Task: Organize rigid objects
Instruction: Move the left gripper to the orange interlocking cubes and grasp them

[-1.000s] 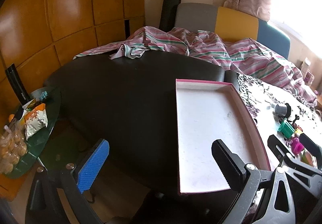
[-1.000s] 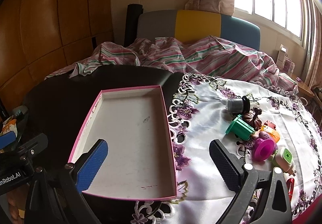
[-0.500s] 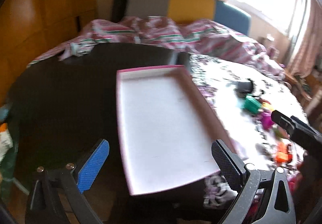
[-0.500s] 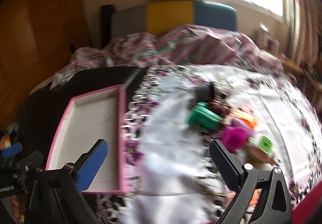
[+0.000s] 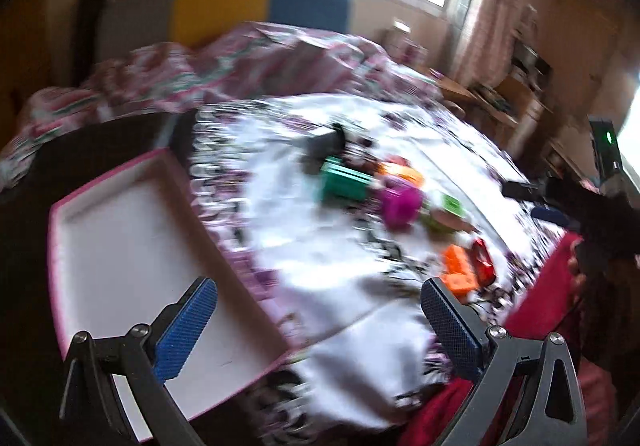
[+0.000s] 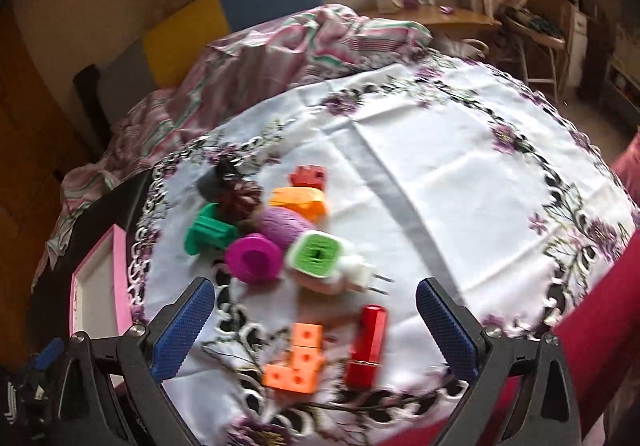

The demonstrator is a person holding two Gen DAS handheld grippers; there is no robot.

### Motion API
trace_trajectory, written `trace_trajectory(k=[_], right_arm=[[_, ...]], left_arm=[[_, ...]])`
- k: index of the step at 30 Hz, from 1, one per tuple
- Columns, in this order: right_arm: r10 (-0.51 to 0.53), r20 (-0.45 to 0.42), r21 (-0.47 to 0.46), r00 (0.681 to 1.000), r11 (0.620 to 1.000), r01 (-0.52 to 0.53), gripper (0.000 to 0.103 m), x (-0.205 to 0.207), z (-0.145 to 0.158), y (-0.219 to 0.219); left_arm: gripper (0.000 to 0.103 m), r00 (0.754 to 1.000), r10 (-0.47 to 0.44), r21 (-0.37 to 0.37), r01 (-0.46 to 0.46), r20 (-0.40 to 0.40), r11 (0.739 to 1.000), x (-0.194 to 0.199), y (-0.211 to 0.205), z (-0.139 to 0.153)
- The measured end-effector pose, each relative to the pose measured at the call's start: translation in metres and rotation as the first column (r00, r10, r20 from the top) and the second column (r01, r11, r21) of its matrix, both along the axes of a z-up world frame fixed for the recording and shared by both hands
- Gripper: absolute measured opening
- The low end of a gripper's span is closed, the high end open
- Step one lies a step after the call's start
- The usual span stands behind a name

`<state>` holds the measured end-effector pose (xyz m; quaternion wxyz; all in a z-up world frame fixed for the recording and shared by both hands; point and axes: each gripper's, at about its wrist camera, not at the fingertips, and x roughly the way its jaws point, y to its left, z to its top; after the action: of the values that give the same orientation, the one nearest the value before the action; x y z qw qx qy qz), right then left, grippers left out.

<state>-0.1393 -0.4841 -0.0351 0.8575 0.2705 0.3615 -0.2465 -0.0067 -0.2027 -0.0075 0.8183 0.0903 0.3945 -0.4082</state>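
A pink-rimmed white tray (image 5: 80,205) lies at the left of the table; its edge shows in the right wrist view (image 6: 120,266). Several small toys cluster on the white flowered tablecloth (image 6: 460,173): a green piece (image 6: 208,234), a magenta cup (image 6: 254,258), a green-and-white plug (image 6: 320,256), an orange block piece (image 6: 298,362), a red bar (image 6: 368,344). My right gripper (image 6: 316,310) is open and empty above the orange piece and red bar. My left gripper (image 5: 320,310) is open and empty over the tray's right edge and the cloth. The left view is blurred.
A striped blanket (image 6: 256,49) on a bed lies behind the table. A headboard with yellow and blue panels (image 5: 264,5) stands at the back. A wooden desk (image 6: 440,15) is at the far right. A red cloth (image 6: 600,306) hangs at the near right.
Both grippers have swung to the right, from the tray toward the toy cluster. The right gripper now hovers over the toys. Both stayed open.
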Motion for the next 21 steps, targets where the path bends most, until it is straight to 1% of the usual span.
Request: trace_trajectory(k=[1, 4, 5, 7, 9, 10, 11, 12, 13, 14, 16, 21], right_arm=[[-0.016, -0.005, 0.000, 1.000, 1.000, 0.016, 0.103, -0.005, -0.001, -0.004], [-0.045, -0.003, 0.016, 0.999, 0.999, 0.045, 0.103, -0.015, -0.004, -0.014], [-0.048, 0.000, 0.023, 0.999, 0.999, 0.048, 0.103, -0.017, -0.005, -0.016], [-0.051, 0.003, 0.026, 0.999, 0.998, 0.051, 0.103, -0.018, -0.005, -0.018], [-0.053, 0.005, 0.024, 0.999, 0.998, 0.053, 0.103, -0.018, -0.005, -0.019], [-0.052, 0.008, 0.024, 0.999, 0.998, 0.052, 0.103, -0.018, -0.005, -0.020], [-0.052, 0.010, 0.029, 0.999, 0.998, 0.052, 0.103, -0.019, -0.006, -0.021], [-0.053, 0.014, 0.040, 0.998, 0.998, 0.053, 0.103, -0.019, -0.007, -0.022], [-0.056, 0.024, 0.052, 0.998, 0.997, 0.055, 0.103, -0.020, -0.008, -0.024], [-0.059, 0.031, 0.054, 0.998, 0.997, 0.057, 0.103, -0.021, -0.008, -0.025], [-0.062, 0.044, 0.060, 0.997, 0.996, 0.060, 0.103, -0.023, -0.008, -0.026], [-0.065, 0.066, 0.061, 0.996, 0.996, 0.061, 0.103, -0.024, -0.007, -0.027]], left_arm=[[0.103, 0.999, -0.044, 0.003, 0.044, -0.015, 0.999, -0.003, -0.014, -0.004], [0.103, 0.982, -0.145, 0.027, 0.149, -0.117, 0.988, -0.010, -0.051, -0.016], [0.103, 0.979, -0.164, 0.037, 0.170, -0.120, 0.985, -0.014, -0.063, -0.019], [0.103, 0.974, -0.210, 0.077, 0.217, -0.088, 0.973, -0.023, -0.087, -0.023], [0.100, 0.961, -0.263, 0.097, 0.270, -0.080, 0.958, -0.031, -0.108, -0.028], [0.099, 0.959, -0.276, 0.114, 0.282, -0.068, 0.953, -0.036, -0.116, -0.030], [0.094, 0.954, -0.294, 0.136, 0.299, -0.055, 0.945, -0.040, -0.126, -0.034], [0.083, 0.949, -0.310, 0.149, 0.315, -0.057, 0.937, -0.042, -0.132, -0.037], [0.079, 0.944, -0.323, 0.163, 0.330, -0.069, 0.930, -0.044, -0.140, -0.042], [0.074, 0.937, -0.337, 0.168, 0.349, -0.096, 0.922, -0.044, -0.148, -0.046], [0.073, 0.929, -0.349, 0.176, 0.366, -0.119, 0.914, -0.042, -0.157, -0.052], [0.070, 0.921, -0.357, 0.190, 0.383, -0.157, 0.904, -0.040, -0.176, -0.065]])
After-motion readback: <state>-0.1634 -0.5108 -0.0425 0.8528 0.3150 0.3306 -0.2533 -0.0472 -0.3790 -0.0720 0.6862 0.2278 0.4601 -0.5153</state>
